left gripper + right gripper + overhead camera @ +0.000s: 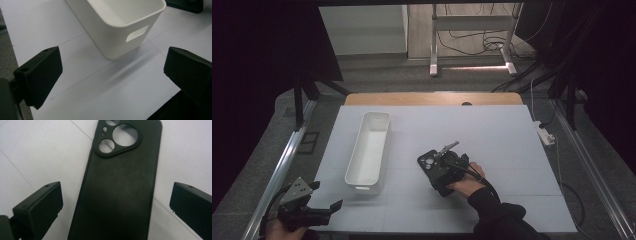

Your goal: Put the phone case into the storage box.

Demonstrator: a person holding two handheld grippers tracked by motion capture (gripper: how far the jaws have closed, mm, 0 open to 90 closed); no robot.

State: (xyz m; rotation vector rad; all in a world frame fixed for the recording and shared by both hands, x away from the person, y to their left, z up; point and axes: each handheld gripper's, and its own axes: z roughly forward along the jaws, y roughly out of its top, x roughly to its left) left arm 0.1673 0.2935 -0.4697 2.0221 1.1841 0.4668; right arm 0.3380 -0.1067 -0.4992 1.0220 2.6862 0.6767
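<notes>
Black phone case [120, 185] flat on white table [507, 135], between wide-apart jaws of right gripper [116, 205]. Left gripper [112, 75] wide apart too, near white bin [120, 22]. Case thin, flat; jaws may slip, push it away.

A bin [368, 150] lay on the tabletop [492, 130], left of centre. A phone case [430, 166] lay to its right. The left gripper [319, 210] sat at the near left corner, with the right gripper [447, 167] over the case.
</notes>
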